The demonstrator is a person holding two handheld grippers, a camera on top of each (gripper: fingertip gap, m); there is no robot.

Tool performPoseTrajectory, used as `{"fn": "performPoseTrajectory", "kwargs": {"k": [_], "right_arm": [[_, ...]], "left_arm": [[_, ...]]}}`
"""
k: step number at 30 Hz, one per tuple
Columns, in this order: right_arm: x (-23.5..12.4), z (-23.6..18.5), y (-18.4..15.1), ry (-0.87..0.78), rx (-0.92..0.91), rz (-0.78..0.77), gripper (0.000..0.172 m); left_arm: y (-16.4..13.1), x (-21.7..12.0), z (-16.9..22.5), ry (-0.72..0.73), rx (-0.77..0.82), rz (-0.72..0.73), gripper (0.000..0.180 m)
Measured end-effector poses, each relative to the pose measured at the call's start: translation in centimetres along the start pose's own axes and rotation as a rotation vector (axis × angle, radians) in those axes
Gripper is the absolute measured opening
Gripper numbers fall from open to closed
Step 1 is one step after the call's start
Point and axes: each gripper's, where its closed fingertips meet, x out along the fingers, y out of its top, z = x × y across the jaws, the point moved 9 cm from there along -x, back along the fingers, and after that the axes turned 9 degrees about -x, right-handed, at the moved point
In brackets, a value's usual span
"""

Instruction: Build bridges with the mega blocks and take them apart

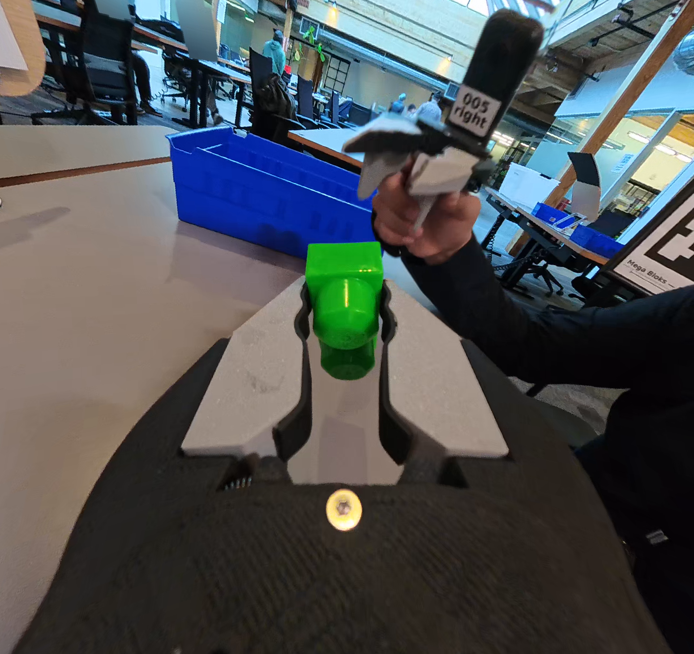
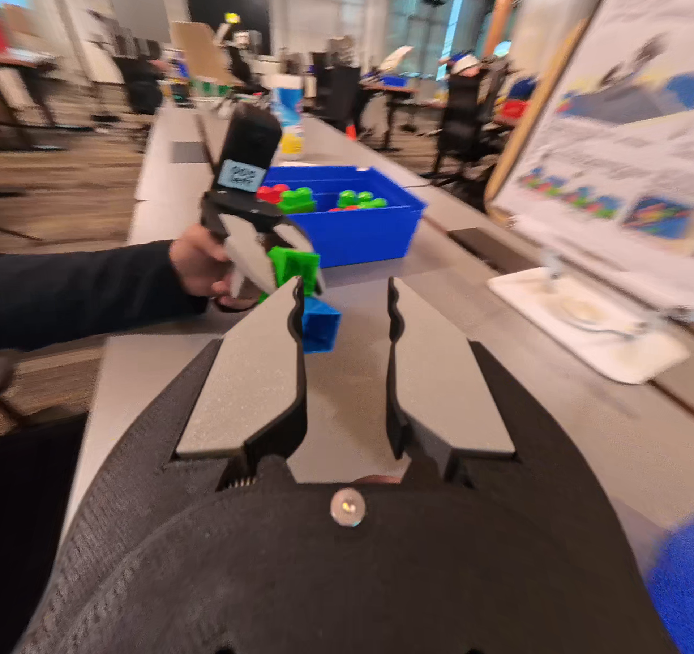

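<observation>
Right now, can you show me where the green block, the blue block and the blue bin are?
green block (image 1: 343,307): left wrist view, on its round stud.
blue block (image 2: 318,330): right wrist view, on its hollow end.
blue bin (image 2: 356,232): right wrist view, on its front wall.

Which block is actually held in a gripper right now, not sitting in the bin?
The green block, clamped in the left gripper. The other red and green blocks lie loose in the blue bin.

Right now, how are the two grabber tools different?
The left gripper has its fingers pressed on a green block; the right gripper holds nothing. The left one's fingers sit close around the block; the right one's fingers stand apart with bare table between them. Both have grey fingers with dark wavy pads, and a hand holds each.
</observation>
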Motion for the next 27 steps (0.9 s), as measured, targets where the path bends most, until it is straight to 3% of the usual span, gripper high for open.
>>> {"fn": "performPoseTrajectory", "kwargs": {"k": [5, 9, 16, 19, 27], "right_arm": [[3.2, -0.7, -2.9, 0.172, 0.152, -0.126, 0.051], [4.2, -1.3, -3.9, 0.218, 0.143, -0.190, 0.052], [5.1, -1.9, -4.1, 0.330, 0.251, -0.118, 0.051], [5.0, -1.7, -4.5, 0.384, 0.295, -0.109, 0.037], [4.5, -1.4, -4.1, 0.446, 0.347, -0.039, 0.032]], "left_arm": [[0.5, -0.5, 0.1, 0.012, 0.032, 0.055, 0.034], [0.6, -0.9, 0.0, 0.002, 0.011, 0.064, 0.034], [0.1, -0.2, 0.4, -0.020, 0.030, -0.004, 0.034], [-0.1, 0.0, 0.7, -0.048, 0.036, -0.018, 0.034], [-0.2, 0.0, 0.7, -0.104, -0.010, -0.026, 0.034]]}}
